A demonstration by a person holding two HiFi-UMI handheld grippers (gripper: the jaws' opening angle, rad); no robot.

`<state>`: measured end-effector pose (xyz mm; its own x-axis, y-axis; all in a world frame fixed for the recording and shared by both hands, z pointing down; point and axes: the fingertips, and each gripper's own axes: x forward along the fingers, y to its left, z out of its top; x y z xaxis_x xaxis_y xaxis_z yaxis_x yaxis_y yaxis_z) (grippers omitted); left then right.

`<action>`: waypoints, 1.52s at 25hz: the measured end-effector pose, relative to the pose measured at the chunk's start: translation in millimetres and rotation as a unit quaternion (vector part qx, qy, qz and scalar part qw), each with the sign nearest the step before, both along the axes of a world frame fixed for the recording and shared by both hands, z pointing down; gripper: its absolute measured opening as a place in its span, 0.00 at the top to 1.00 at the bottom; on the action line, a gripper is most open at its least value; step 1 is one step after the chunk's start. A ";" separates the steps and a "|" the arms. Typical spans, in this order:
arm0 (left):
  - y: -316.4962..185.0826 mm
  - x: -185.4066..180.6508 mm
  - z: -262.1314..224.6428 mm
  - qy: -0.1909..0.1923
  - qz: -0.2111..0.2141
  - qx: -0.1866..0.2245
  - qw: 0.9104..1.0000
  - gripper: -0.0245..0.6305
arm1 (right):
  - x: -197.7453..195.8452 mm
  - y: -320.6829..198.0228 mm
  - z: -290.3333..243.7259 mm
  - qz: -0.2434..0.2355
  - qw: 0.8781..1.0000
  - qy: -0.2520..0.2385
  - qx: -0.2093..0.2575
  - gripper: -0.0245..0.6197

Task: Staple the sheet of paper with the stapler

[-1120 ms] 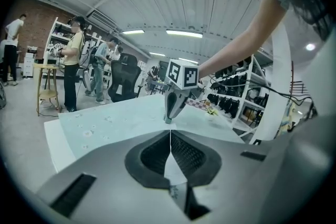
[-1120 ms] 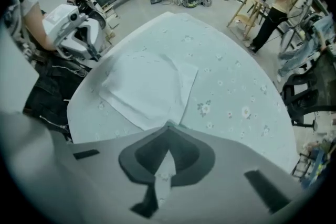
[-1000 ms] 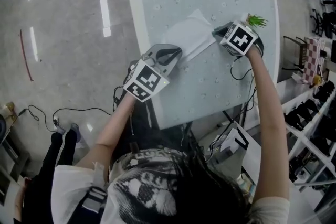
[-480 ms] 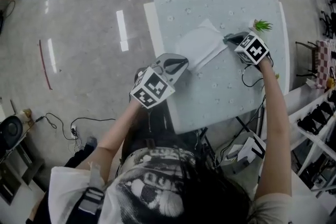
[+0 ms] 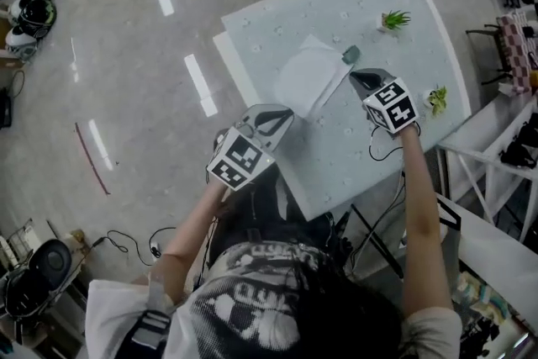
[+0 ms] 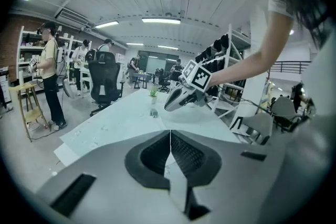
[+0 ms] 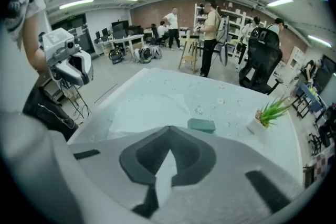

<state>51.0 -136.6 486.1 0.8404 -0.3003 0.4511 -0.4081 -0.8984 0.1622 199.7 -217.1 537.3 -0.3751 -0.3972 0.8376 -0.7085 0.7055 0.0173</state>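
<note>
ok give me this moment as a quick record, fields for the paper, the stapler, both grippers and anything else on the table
table: pale top with a small flower print
paper: lying flat on the table, not held
stapler: on the table by the paper's far right corner, untouched
left gripper: shut, empty, by the table's near edge
right gripper: shut, jaws just closed, nothing between them, short of the stapler
plant: small potted one, past the stapler
</note>
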 end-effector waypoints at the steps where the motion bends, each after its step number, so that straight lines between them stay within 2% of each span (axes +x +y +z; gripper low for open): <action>1: 3.3 1.8 -0.2 -0.001 0.008 0.001 1.000 0.96 | -3.8 8.8 -3.8 0.013 1.000 -0.011 0.009 0.97; 7: 22.9 16.6 -3.5 -0.004 0.052 0.007 0.999 0.96 | -24.6 71.4 -19.9 0.097 0.991 -0.079 0.051 0.97; 14: 55.6 42.8 -1.1 -0.013 0.094 0.002 0.996 0.96 | -39.1 145.4 -27.9 0.180 0.970 -0.146 0.072 0.97; 17: 75.3 54.3 -5.6 -0.018 0.116 0.007 0.993 0.96 | -34.5 175.2 -35.0 0.221 0.958 -0.162 0.084 0.97; 23: 120.0 68.0 -20.6 -0.029 0.148 0.025 0.988 0.96 | -24.2 240.6 -58.1 0.300 0.924 -0.202 0.120 0.97; 25: 137.4 73.9 -26.7 -0.026 0.149 0.028 0.988 0.96 | -20.2 262.5 -63.0 0.315 0.917 -0.209 0.129 0.97; 30: 189.2 84.4 -38.0 -0.018 0.157 0.032 0.987 0.96 | -13.6 312.0 -68.7 0.337 0.906 -0.211 0.148 0.97; 38: 259.3 86.4 -41.6 -0.026 0.183 0.033 0.982 0.96 | -5.1 368.8 -92.6 0.357 0.887 -0.218 0.194 0.97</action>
<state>137.4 122.6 444.5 0.8740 -0.0124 0.4858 -0.0620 -0.9943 0.0862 194.5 151.8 444.6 -0.1661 -0.8904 0.4237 -0.9716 0.0743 -0.2248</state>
